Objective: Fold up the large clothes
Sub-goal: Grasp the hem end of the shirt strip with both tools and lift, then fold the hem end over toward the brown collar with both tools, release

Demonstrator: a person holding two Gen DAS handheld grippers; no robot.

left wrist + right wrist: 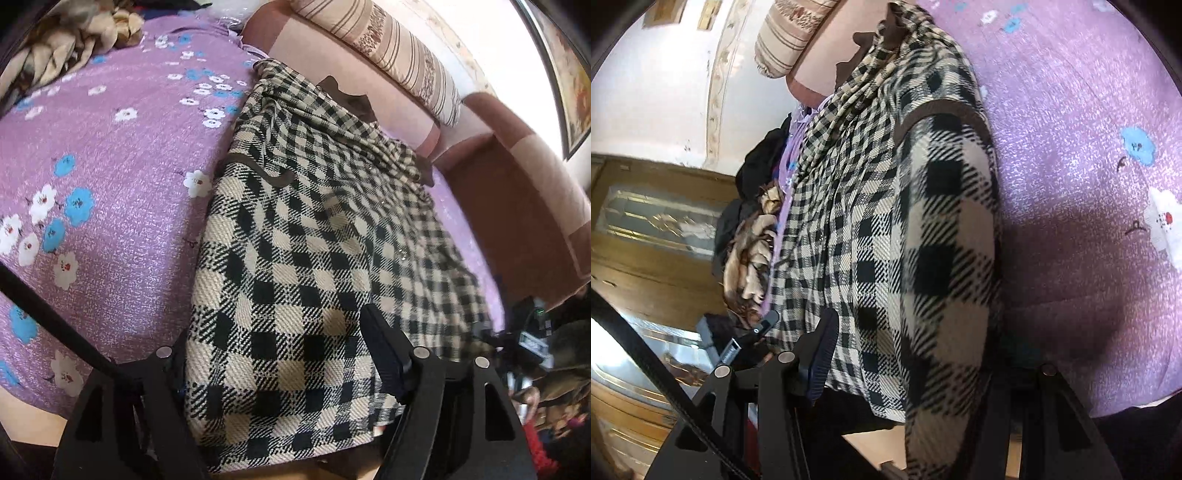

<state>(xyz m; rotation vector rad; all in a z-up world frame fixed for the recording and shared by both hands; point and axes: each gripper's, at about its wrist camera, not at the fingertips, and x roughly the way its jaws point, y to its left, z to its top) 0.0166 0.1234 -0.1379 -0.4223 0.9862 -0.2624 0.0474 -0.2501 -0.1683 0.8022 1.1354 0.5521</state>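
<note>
A large black-and-cream checked garment (314, 206) with brown trim lies lengthwise on a purple flowered bed sheet (110, 166). My left gripper (277, 332) is at the garment's near end. Its fingers stand wide on either side of the cloth, and the pads are not seen pressing it. In the right wrist view the same garment (871, 206) is bunched into a thick fold, and my right gripper (919, 332) is shut on it. The left finger (823, 347) shows against the cloth. The right finger is hidden behind the fold, which hangs down past the bed's edge.
A pink padded headboard (517, 192) with a striped pillow (399, 48) runs along the far side. A pile of tan and dark clothes (66, 48) lies at the far corner of the bed. A wooden cabinet (646, 229) stands beyond the bed.
</note>
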